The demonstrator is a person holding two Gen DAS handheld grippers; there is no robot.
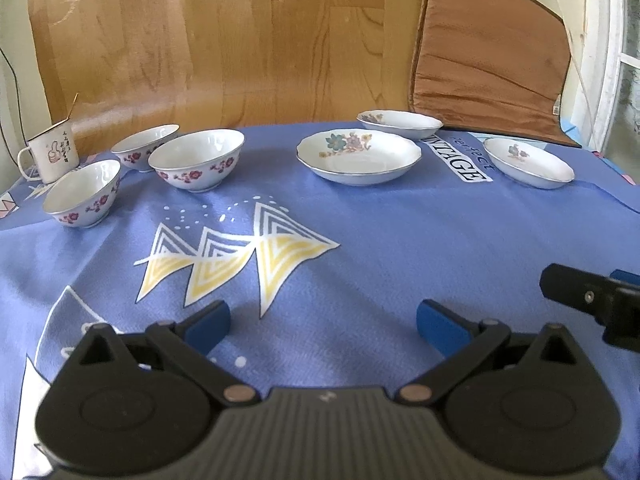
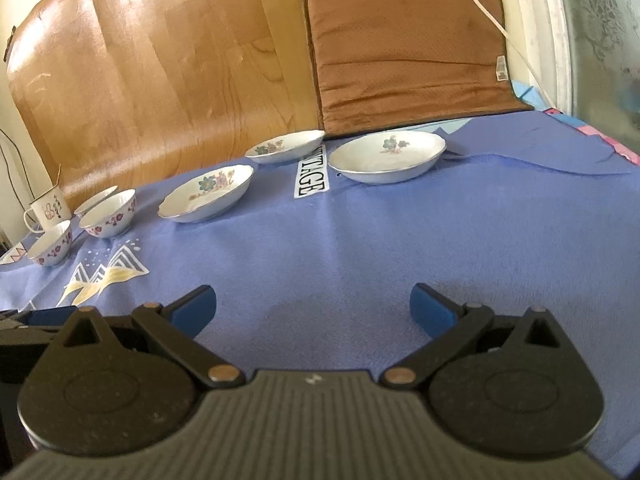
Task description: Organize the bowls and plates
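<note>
Left gripper: jaws wide apart, empty, over near edge of the blue tablecloth.
Right gripper: jaws wide apart, nothing held.
Bowls: three floral bowls clustered at far-left corner, beside enamel mug.
Plates: three floral plates spread along far edge, right of bowls, none stacked.
Cushion: propped behind plates.

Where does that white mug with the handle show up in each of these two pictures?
Left wrist view: the mug stands at the far left edge, behind the nearest bowl.
Right wrist view: the mug sits small at the far left, behind the bowls.
Shared landmark: the "VINTAGE" print on the cloth.
</note>
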